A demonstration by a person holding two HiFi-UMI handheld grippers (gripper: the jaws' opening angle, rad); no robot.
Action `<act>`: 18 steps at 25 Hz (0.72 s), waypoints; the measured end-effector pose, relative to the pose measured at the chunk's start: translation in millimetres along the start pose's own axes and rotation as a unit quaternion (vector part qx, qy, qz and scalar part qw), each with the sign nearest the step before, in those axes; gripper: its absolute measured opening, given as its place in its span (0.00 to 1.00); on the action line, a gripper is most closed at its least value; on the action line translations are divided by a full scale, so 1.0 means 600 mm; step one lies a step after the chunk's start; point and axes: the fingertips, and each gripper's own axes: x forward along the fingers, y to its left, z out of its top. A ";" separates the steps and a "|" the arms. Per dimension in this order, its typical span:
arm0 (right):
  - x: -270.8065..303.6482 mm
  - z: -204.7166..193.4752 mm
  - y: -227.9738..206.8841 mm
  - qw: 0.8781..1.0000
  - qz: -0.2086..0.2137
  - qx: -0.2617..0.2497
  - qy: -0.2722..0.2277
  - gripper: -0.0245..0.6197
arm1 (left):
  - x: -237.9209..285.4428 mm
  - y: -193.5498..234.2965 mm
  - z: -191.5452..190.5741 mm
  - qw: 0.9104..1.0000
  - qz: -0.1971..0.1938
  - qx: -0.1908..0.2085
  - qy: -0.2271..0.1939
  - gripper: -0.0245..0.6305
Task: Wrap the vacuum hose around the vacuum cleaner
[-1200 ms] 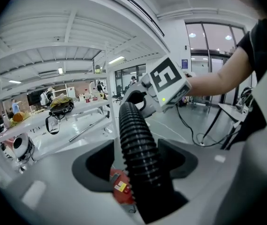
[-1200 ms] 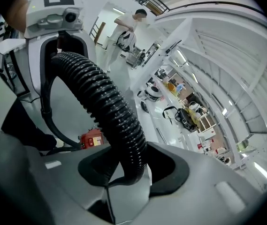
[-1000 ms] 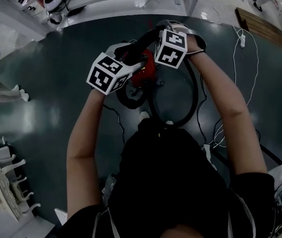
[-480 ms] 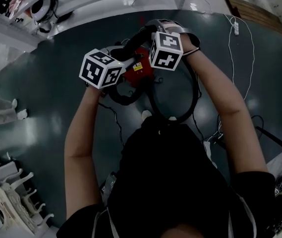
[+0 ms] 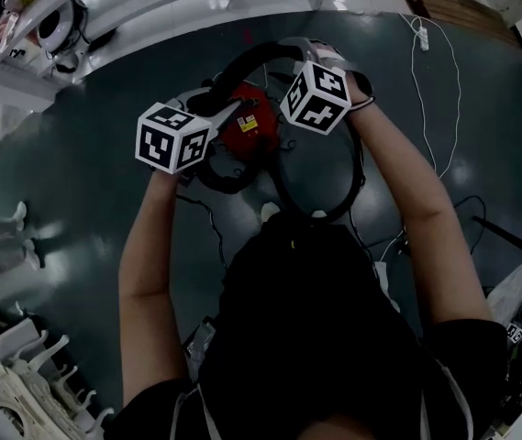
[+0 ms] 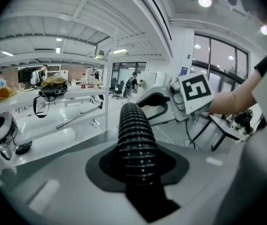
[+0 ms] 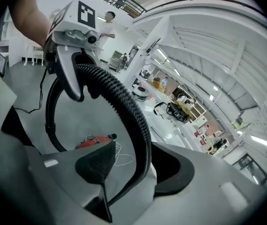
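The left gripper (image 6: 140, 168) has just clamped the vacuum hose (image 6: 134, 125) at frame centre while the right gripper (image 7: 131, 165) is opening, loose around it, likely a handover before looping it around the red vacuum cleaner (image 5: 247, 125).

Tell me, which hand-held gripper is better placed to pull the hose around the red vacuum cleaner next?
Probably the left. The left hand-held gripper is clamped on the vacuum hose, while the jaws of the right hand-held gripper are opening, with the hose loose between them.
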 end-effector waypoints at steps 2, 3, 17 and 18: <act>0.004 -0.018 0.000 1.000 -0.005 0.017 0.009 0.44 | -0.020 0.012 0.001 1.000 0.001 0.000 -0.019 0.25; 0.006 -0.026 -0.002 1.000 -0.008 0.027 0.013 0.45 | -0.032 0.015 0.003 1.000 0.000 0.003 -0.029 0.25; 0.054 -0.015 -0.043 0.998 -0.039 0.040 -0.002 0.48 | -0.132 -0.016 0.037 0.989 -0.037 0.043 -0.133 0.25; 0.055 -0.013 -0.050 0.998 -0.046 0.034 -0.006 0.45 | -0.136 -0.021 0.038 0.988 -0.041 0.044 -0.141 0.25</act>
